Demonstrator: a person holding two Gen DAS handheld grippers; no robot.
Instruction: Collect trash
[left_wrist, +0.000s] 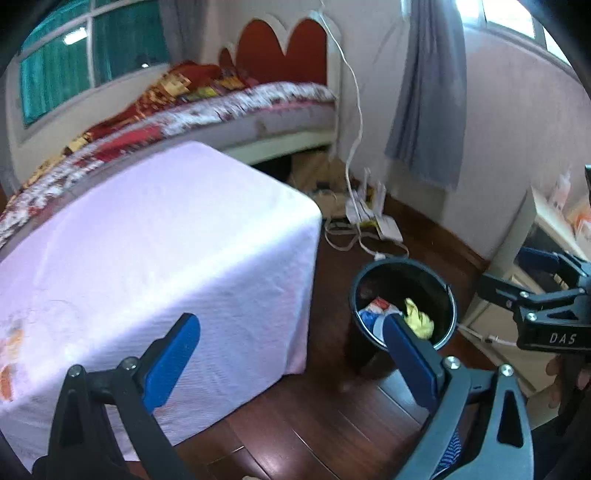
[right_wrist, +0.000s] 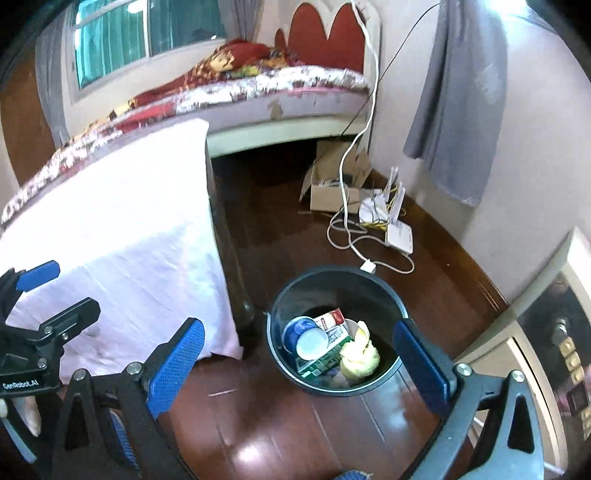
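Observation:
A dark round bin (right_wrist: 334, 384) stands on the wooden floor beside the cloth-covered table (right_wrist: 122, 236). Inside it lie a blue-and-white cup (right_wrist: 304, 338), a green-and-white carton (right_wrist: 327, 349) and crumpled yellow paper (right_wrist: 360, 356). My right gripper (right_wrist: 299, 354) hovers just above the bin, open, with nothing between its blue pads. My left gripper (left_wrist: 290, 354) is open and empty too, held over the table's corner with the bin (left_wrist: 402, 302) behind its right finger. Each gripper shows at the edge of the other's view: the right gripper (left_wrist: 532, 295) and the left gripper (right_wrist: 40, 295).
A bed (left_wrist: 207, 107) with a red headboard runs behind the table (left_wrist: 147, 266). A cardboard box (right_wrist: 334, 177), a white router (right_wrist: 397, 229) and a white cable (right_wrist: 354, 236) lie on the floor by the wall. A grey curtain (right_wrist: 461, 103) hangs at right, above a pale cabinet (right_wrist: 535, 332).

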